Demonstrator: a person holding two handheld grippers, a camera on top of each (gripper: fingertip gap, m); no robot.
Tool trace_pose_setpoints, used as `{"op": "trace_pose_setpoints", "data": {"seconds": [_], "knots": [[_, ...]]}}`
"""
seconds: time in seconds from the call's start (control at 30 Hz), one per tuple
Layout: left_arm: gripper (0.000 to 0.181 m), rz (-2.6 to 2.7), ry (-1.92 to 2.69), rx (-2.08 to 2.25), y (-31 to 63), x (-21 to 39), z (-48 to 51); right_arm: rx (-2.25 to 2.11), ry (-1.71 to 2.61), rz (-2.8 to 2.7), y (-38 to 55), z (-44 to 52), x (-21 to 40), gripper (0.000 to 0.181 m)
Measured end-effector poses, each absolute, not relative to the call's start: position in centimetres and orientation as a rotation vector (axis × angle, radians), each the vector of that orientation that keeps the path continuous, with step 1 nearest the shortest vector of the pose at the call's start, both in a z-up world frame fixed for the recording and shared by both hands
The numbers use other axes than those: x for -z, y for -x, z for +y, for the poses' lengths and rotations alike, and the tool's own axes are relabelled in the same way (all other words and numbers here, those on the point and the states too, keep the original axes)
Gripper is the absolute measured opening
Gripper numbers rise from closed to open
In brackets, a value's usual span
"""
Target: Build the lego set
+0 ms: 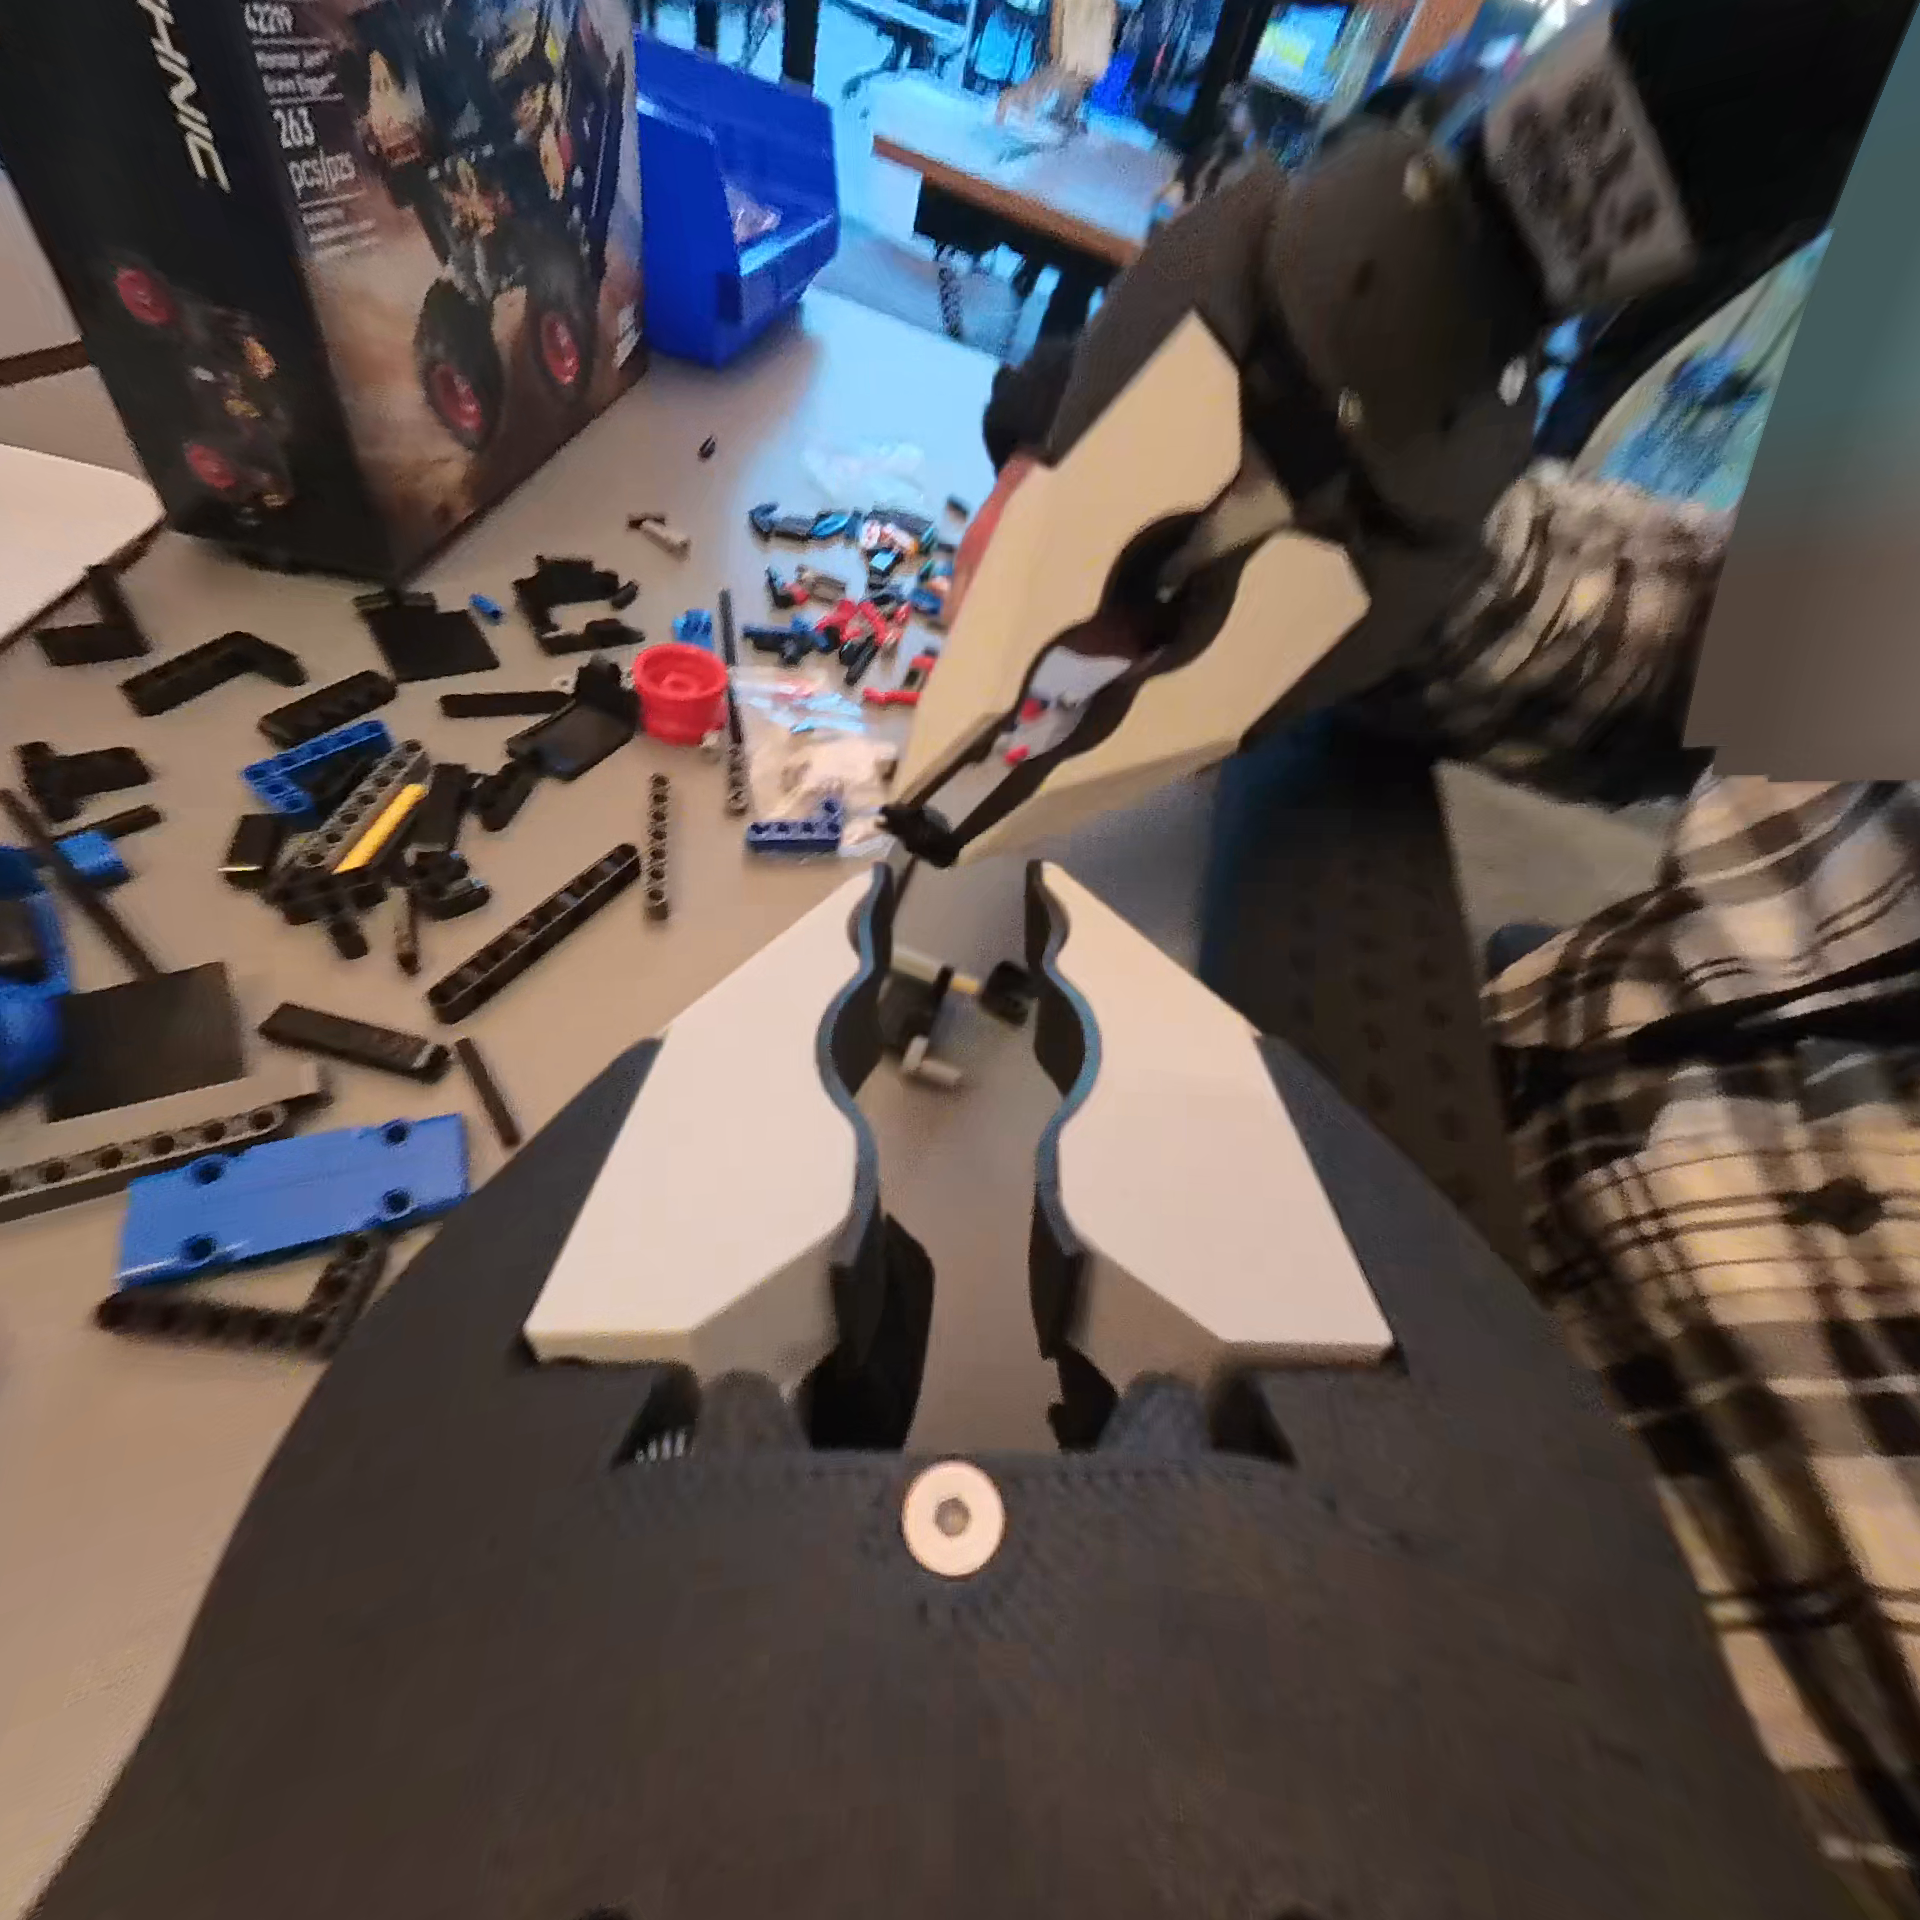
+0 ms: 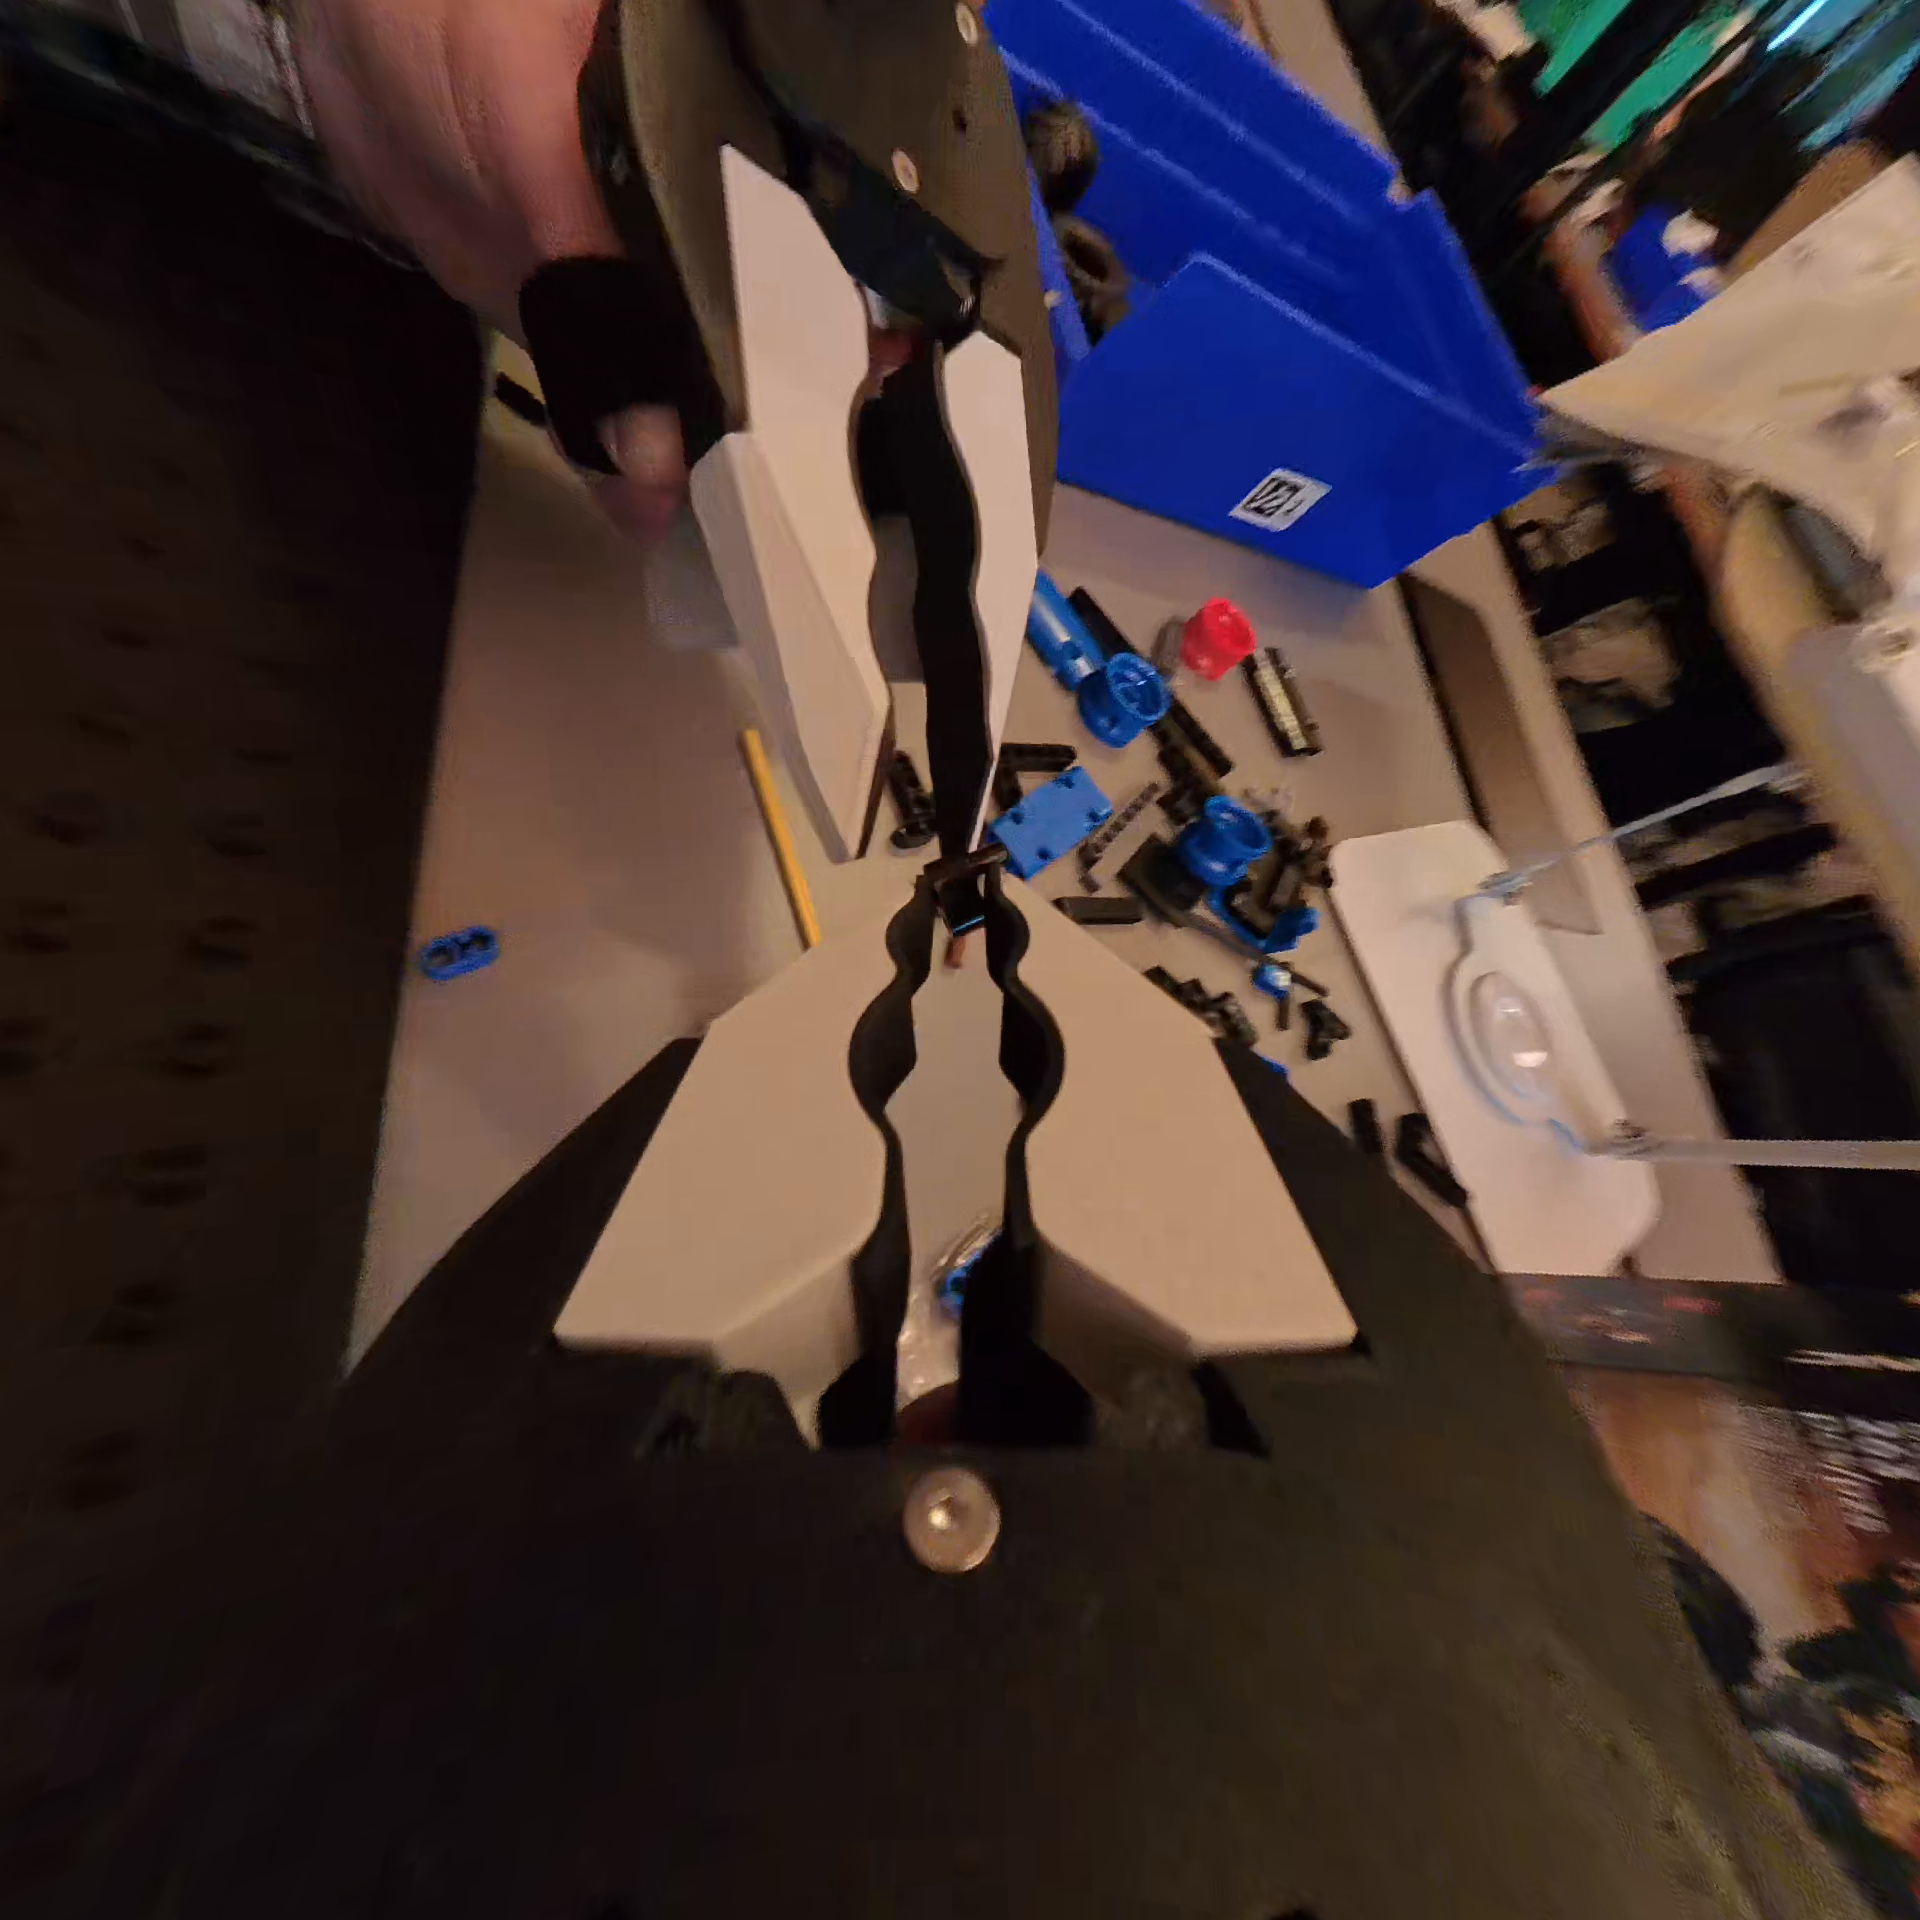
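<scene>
Left wrist view: the left hand-held gripper (image 1: 958, 883) points forward over a grey table (image 1: 582, 1049), its two white fingers set apart with nothing between them. Below the gap, on the table, lies a small black and grey assembly (image 1: 935, 1013). The right hand-held gripper (image 1: 920, 826) reaches in from the upper right, its fingertips pinched together on a small black piece (image 1: 916, 828) just ahead of the left gripper's tips. Loose lego parts spread across the table to the left: a red wheel hub (image 1: 681, 691), a long black beam (image 1: 535, 932), a flat blue panel (image 1: 296, 1195), and a cluster of small red, blue and black pins (image 1: 862, 603). The set's dark box (image 1: 343, 270) stands upright at the back left, with a blue bin (image 1: 732, 239) beside it. A plaid sleeve (image 1: 1714, 1195) fills the right edge.

Right wrist view: the right hand-held gripper (image 2: 958, 904) clamps the small black piece (image 2: 961, 899) at its tips. The left hand-held gripper (image 2: 951, 842) comes down from above, held by a hand (image 2: 488, 177), and its tips nearly meet the piece; whether they touch cannot be told. Beyond, on the table (image 2: 582, 790), lie blue wheel hubs (image 2: 1122, 698), a red hub (image 2: 1216, 636), a blue plate (image 2: 1049, 821), black beams and a yellow axle (image 2: 779, 836). A small blue link (image 2: 457, 953) lies alone at left. Blue bins (image 2: 1278, 405) stand behind.
</scene>
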State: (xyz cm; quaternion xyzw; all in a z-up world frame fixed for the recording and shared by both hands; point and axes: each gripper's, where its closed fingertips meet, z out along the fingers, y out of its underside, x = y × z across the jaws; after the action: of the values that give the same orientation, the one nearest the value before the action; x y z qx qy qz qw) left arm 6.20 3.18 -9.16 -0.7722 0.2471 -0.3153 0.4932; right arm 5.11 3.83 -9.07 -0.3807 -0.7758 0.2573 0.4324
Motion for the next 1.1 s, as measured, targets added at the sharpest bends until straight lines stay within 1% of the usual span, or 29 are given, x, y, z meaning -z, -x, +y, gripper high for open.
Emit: {"op": "trace_pose_setpoints", "data": {"seconds": [0.07,0.13,0.17,0.27,0.3,0.4,0.53,0.73,1.03,1.1], "knots": [[0.017,0.561,1.849,0.813,-6.3,8.7,3.2,-0.568,0.879,-1.886,-5.0,3.5,8.5,0.008],[0.016,0.538,1.837,0.831,-6.3,8.5,3.3,-0.482,0.833,-1.849,-5.0,3.5,8.2,0.008],[0.013,0.529,1.822,0.871,-6.5,8.2,3.1,-0.455,0.809,-1.830,-5.0,3.4,7.9,0.008],[0.014,0.494,1.786,0.944,-6.6,7.6,3.0,-0.392,0.735,-1.781,-5.1,3.3,7.1,0.008],[0.009,0.483,1.770,0.960,-6.5,7.3,3.0,-0.349,0.699,-1.769,-5.1,3.3,6.9,0.008],[0.009,0.463,1.723,1.011,-6.4,6.4,2.8,-0.267,0.623,-1.737,-5.0,3.0,6.3,0.008],[0.008,0.467,1.701,0.968,-6.1,6.1,2.9,-0.187,0.579,-1.692,-4.8,3.0,5.9,0.008],[0.006,0.492,1.659,0.951,-6.0,5.6,2.7,-0.214,0.592,-1.663,-4.8,2.8,5.3,0.009],[0.005,0.583,1.647,0.910,-6.6,5.6,2.1,-0.454,0.673,-1.738,-5.5,2.1,5.4,0.011],[0.005,0.596,1.638,0.898,-6.8,5.5,2.0,-0.547,0.715,-1.745,-5.7,2.1,5.1,0.017]]}}
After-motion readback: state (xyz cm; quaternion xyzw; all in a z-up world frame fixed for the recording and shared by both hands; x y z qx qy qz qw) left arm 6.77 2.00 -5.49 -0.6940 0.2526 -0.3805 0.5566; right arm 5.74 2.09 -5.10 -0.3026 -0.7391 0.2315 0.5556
